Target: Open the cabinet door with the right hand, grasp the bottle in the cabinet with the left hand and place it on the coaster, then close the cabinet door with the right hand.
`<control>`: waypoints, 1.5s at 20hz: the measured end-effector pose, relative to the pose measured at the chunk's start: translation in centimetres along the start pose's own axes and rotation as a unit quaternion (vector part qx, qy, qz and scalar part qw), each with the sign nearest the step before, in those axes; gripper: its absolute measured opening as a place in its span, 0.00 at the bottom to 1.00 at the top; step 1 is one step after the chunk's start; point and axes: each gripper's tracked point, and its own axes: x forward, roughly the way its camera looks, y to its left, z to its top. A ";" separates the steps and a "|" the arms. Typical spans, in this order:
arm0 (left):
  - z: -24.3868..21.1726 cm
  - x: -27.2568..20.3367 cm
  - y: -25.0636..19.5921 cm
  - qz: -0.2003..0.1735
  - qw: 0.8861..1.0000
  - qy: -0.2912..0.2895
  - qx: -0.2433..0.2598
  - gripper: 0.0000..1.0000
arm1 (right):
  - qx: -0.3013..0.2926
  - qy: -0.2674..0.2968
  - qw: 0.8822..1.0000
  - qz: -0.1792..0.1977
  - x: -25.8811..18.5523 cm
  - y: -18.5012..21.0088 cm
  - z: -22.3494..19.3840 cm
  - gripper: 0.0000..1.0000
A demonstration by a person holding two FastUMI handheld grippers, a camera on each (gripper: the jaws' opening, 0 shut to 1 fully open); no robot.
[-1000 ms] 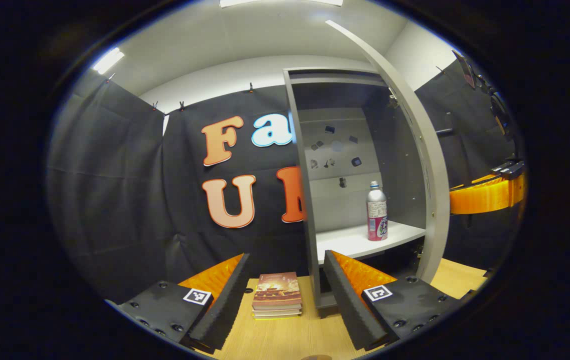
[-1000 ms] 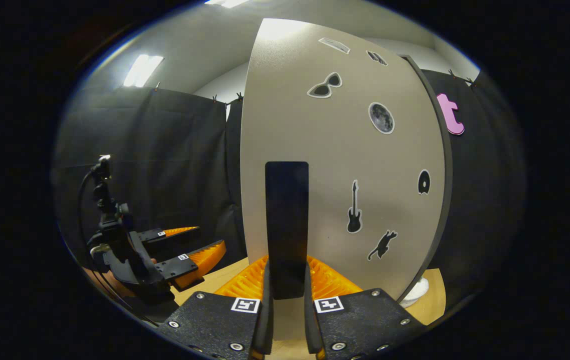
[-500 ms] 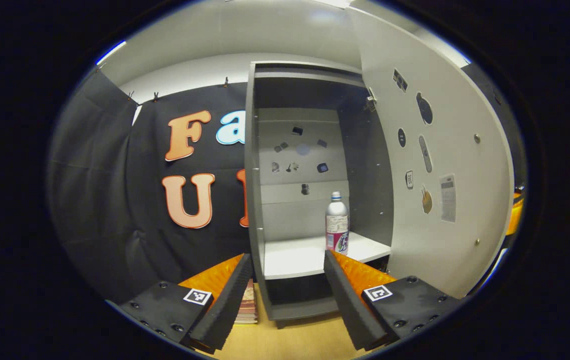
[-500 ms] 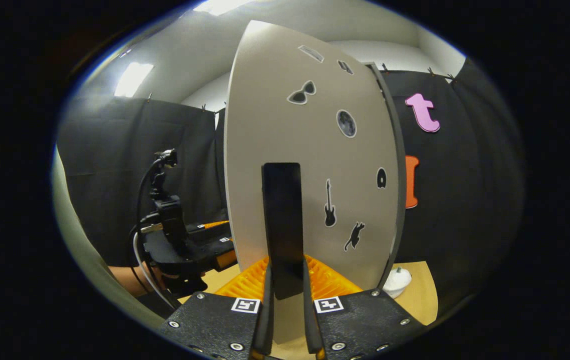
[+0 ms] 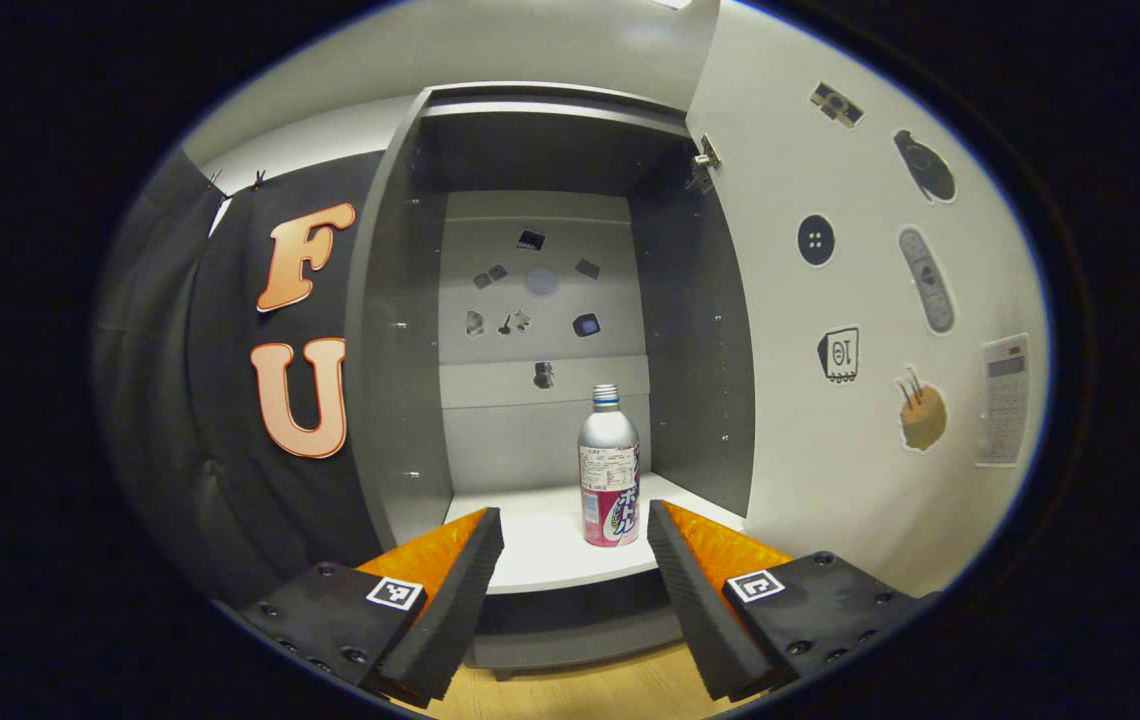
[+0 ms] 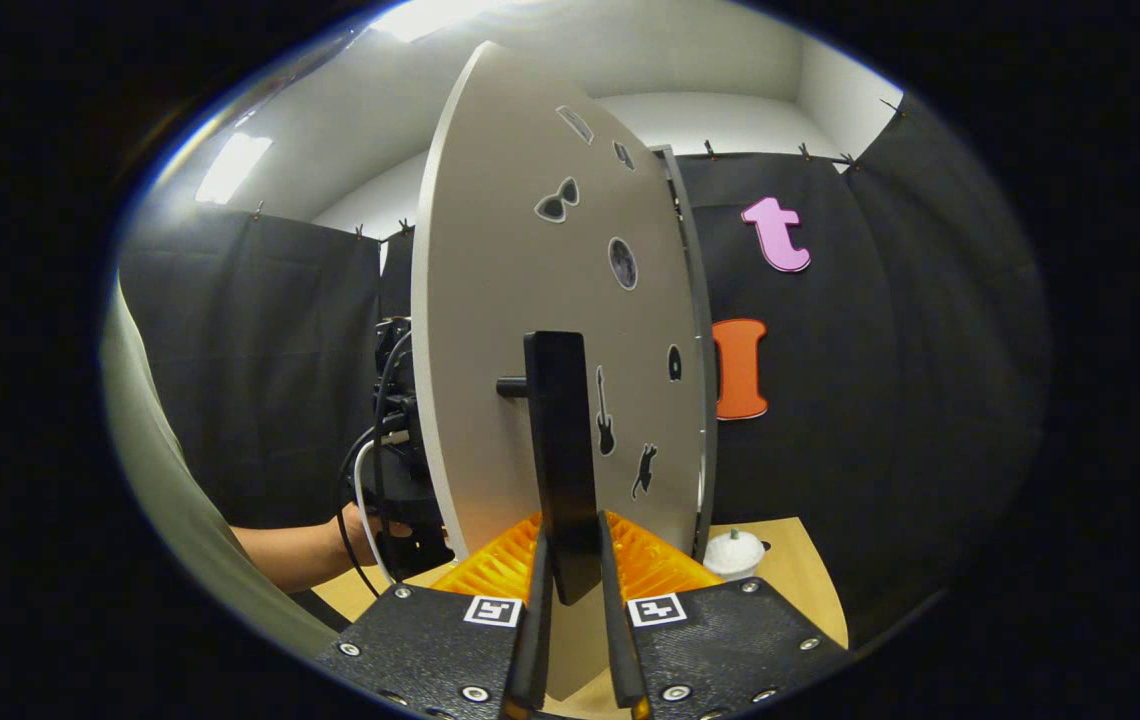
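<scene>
Your left gripper point(image 5: 570, 560) is spread wide with nothing between its fingers, aimed straight at the front of the open cabinet point(image 5: 400, 350), just short of its shelf point(image 5: 550, 550). The bottle point(image 5: 609, 468) stands upright on that pale shelf, right of centre and toward the front, and it lines up in the gap between your fingers, closer to the right one but not touching either. Behind it, small dark stickers dot the cabinet's back panel. To the right, the cabinet door point(image 5: 870, 320) is swung well out, its inner face carrying more stickers, with a hinge at the top corner. Below the cabinet you can see a strip of wooden table point(image 5: 580, 690). Your right gripper point(image 6: 570, 590) is clamped on the door handle point(image 6: 560, 450), a dark upright bar on the door's outer face, with both fingers pressing its lower end. Past the door's left edge, a hand point(image 6: 360, 525) holds your left gripper, mostly hidden by the door. Beyond the door's right edge, a small white object point(image 6: 735, 552) sits on the table; what it is cannot be told.
</scene>
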 end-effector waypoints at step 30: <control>-5.6 17.1 -3.2 0.009 0.999 0.040 -0.015 0.95 | 0.016 -0.032 0.990 -0.139 -0.7 -5.2 0.7 0.31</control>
